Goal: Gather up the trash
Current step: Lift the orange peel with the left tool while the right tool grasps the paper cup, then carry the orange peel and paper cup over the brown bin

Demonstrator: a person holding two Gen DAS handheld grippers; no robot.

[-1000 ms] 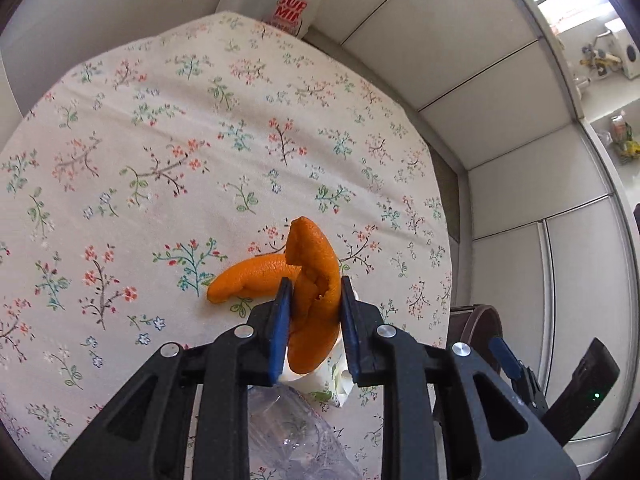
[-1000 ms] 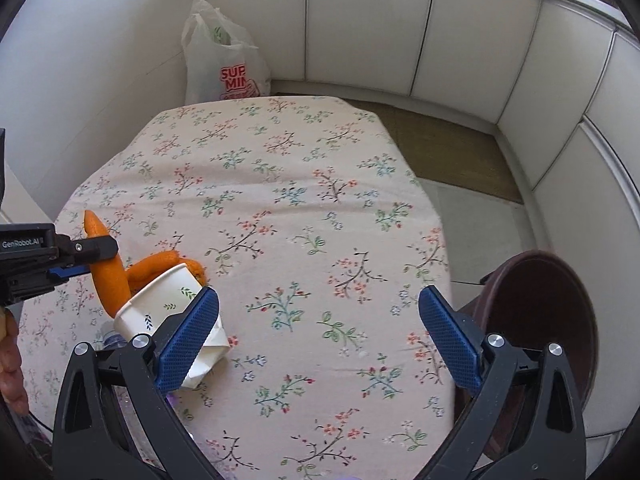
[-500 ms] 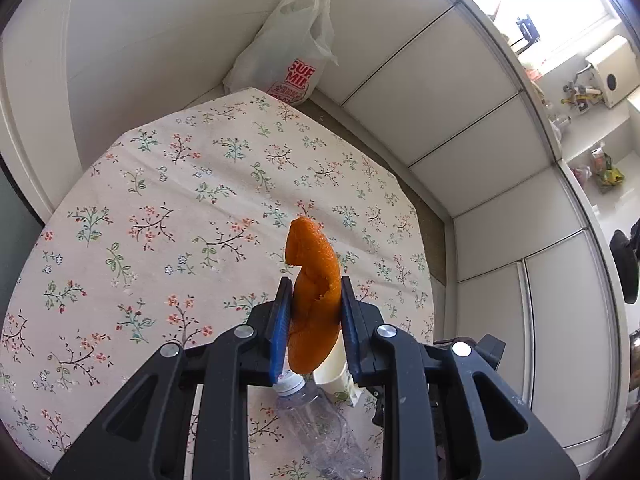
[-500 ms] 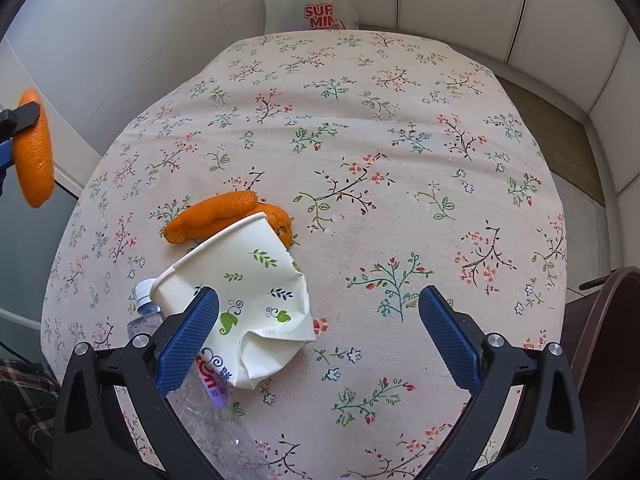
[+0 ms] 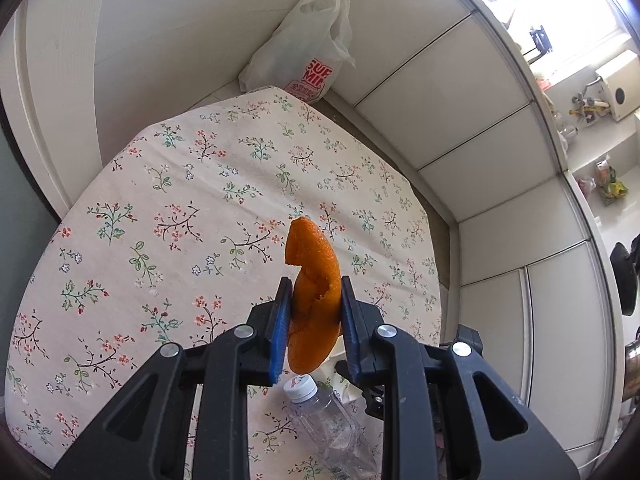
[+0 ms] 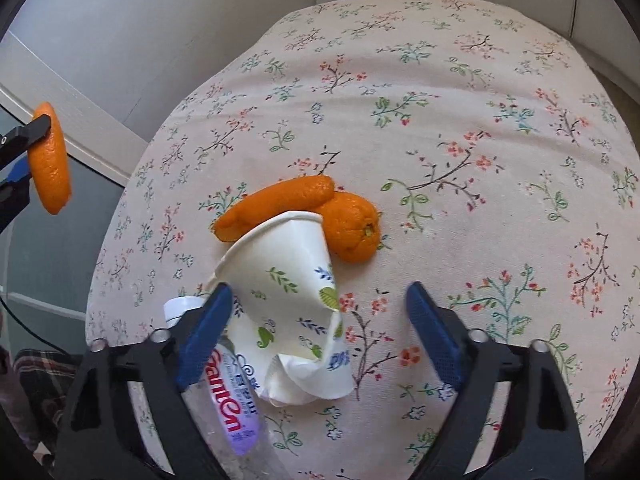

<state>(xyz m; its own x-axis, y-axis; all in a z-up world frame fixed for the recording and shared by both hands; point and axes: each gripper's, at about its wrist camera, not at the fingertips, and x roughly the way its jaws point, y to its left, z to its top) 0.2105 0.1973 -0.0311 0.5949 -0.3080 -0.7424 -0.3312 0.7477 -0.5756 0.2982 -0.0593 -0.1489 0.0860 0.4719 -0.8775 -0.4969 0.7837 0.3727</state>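
The left gripper [image 5: 314,320] has its jaws clamped tight on 1 curled strip of orange peel [image 5: 314,280], holding it up in the air above the flowered surface [image 5: 192,216]. The right gripper [image 6: 320,328] hangs low over the near end of that surface with its jaws spread wide and nothing between them. Just under it lies a crushed paper cup [image 6: 288,296] on its side, mouth toward the far end; I cannot see anything in it. 2 more peel pieces [image 6: 320,208] rest touching the cup's rim. A clear plastic bottle [image 6: 224,392] with a white cap lies against the cup's left side. A white plastic bag [image 5: 304,48] stands beyond the far edge; its contents are hidden.
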